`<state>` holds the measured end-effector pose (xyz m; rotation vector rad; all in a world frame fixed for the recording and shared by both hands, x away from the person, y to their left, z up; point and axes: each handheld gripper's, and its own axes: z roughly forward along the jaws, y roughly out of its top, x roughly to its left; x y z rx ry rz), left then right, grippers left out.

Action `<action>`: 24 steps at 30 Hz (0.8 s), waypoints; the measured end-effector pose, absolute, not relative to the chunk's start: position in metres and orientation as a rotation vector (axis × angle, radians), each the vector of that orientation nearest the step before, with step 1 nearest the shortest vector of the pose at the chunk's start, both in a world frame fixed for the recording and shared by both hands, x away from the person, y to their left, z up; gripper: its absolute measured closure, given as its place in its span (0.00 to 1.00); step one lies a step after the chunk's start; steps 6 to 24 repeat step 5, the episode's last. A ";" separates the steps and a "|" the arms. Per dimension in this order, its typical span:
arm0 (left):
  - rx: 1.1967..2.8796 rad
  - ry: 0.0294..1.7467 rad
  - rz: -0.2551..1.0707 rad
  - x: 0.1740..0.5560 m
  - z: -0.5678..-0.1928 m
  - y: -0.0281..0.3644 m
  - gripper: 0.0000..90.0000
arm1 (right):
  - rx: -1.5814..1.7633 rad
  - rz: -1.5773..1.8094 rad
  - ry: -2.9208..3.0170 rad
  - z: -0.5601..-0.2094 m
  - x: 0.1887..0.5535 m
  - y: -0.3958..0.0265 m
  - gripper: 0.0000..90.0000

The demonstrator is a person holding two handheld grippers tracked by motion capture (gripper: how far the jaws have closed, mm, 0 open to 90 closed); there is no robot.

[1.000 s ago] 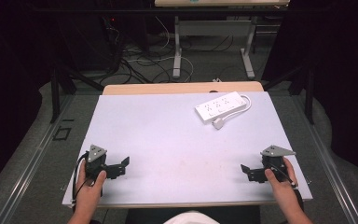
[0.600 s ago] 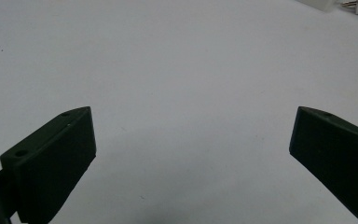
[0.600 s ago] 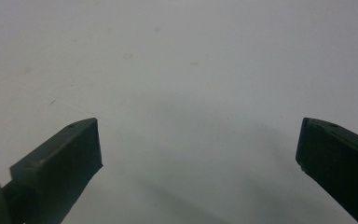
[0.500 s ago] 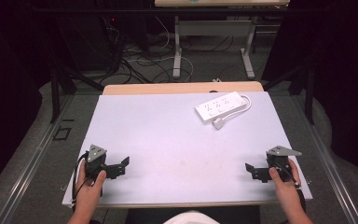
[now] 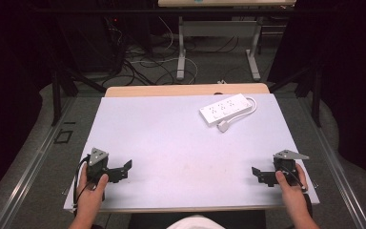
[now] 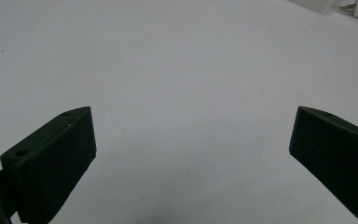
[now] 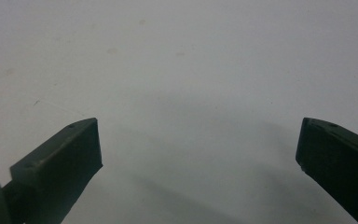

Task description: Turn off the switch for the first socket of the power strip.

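A white power strip [image 5: 224, 108] lies at the back right of the white table [image 5: 171, 138], its cord looped behind it and its plug [image 5: 223, 126] resting in front; the plug's pins [image 6: 349, 6] peek in at the top right of the left gripper view. My left gripper [image 5: 124, 170] rests near the front left edge, open, with bare tabletop between its jaws [image 6: 191, 140]. Near the front right edge my right gripper [image 5: 259, 174] is open too, with nothing between its jaws [image 7: 198, 144].
The table's front edge runs just under both hands. A wooden strip [image 5: 186, 89] borders the far edge. Beyond it, on the floor, are table legs [image 5: 181, 47] and tangled cables [image 5: 143, 62].
My right gripper has slid slightly to the right and toward the front edge. The left gripper and the power strip have stayed put.
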<state>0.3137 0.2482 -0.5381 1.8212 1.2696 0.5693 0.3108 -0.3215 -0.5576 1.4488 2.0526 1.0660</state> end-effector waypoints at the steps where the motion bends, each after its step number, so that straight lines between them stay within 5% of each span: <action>1: 1.816 1.269 0.576 0.314 -0.539 0.248 0.00 | 1.450 1.063 2.044 -0.558 0.311 -0.322 0.00; 24: 1.813 1.268 0.581 0.314 -0.539 0.248 0.00 | 1.455 1.072 2.037 -0.557 0.311 -0.323 0.00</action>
